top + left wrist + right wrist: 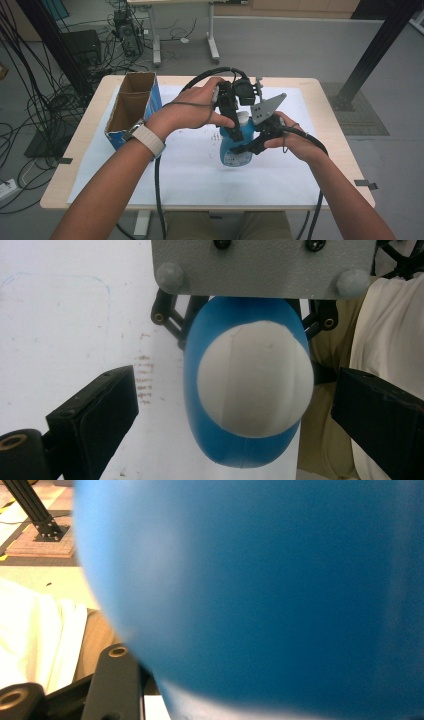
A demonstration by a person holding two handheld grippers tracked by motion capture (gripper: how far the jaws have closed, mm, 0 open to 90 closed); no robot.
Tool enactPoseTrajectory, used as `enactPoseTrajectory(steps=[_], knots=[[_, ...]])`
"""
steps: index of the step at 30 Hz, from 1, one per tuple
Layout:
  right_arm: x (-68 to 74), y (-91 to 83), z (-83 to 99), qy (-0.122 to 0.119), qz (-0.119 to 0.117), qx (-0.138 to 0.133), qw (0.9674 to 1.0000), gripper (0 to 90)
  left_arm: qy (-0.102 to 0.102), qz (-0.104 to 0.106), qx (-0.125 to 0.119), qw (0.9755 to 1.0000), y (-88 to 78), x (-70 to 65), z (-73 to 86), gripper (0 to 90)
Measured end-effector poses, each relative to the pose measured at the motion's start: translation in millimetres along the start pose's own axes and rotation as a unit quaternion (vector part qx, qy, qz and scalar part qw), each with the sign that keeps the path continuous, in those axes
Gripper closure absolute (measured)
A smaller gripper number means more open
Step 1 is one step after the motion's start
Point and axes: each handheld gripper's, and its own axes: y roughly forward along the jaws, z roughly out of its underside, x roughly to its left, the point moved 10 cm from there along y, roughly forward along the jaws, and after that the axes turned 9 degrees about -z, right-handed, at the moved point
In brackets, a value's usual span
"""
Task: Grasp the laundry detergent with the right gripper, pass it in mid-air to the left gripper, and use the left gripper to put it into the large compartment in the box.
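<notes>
A blue bottle [234, 147] with a white cap [243, 118] stands upright on the white sheet near the table's middle. My right gripper [251, 145] comes in from the right and is shut on the bottle's body. In the right gripper view the blue bottle [260, 595] is pressed close, with one black finger [112, 680] beside it. My left gripper [234, 117] hangs over the top, pointing down. In the left gripper view the left gripper [235, 387] is open, its jaws standing either side of the white cap [255, 380] without touching it.
An open cardboard box [135, 102] with blue sides and two compartments stands at the table's left. A white sheet [190, 170] covers most of the tabletop. The right gripper's grey plate [262, 265] sits just above the bottle. A black frame post [370, 55] rises at the far right.
</notes>
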Motion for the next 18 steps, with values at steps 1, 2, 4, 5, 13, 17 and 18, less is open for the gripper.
enactPoseTrajectory(steps=[1, 2, 4, 5, 13, 17, 18], knots=[[0.0, 0.0, 0.1, 0.0, 0.0, 0.0, 1.0, 43.0, 0.001, -0.001, 0.0, 1.0, 0.0, 0.3, 0.1, 5.3], [0.0, 0.0, 0.1, 0.0, 0.0, 0.0, 1.0, 43.0, 0.001, -0.001, 0.0, 1.0, -0.1, 0.3, 0.2, 5.3], [-0.3, 0.1, 0.4, 0.0, 0.001, 0.001, 1.0, 43.0, -0.002, -0.001, -0.002, 1.0, -0.3, 0.2, 0.3, 5.4], [-0.4, 0.0, 0.4, -0.001, 0.001, 0.002, 1.0, 43.0, -0.003, -0.002, -0.004, 1.0, -0.7, 0.5, 0.3, 5.4], [-0.2, 0.5, 0.4, 0.0, -0.002, 0.0, 1.0, 43.0, -0.001, -0.001, -0.003, 1.0, -1.2, 0.5, 1.3, 5.6], [0.3, 1.1, 1.0, 0.0, -0.004, 0.002, 1.0, 43.0, -0.002, -0.001, -0.003, 1.0, -1.2, 0.1, 1.6, 5.6], [0.3, 1.1, 1.0, 0.0, -0.004, 0.003, 1.0, 43.0, -0.002, -0.002, -0.003, 1.0, -1.2, 0.2, 1.6, 5.6]])
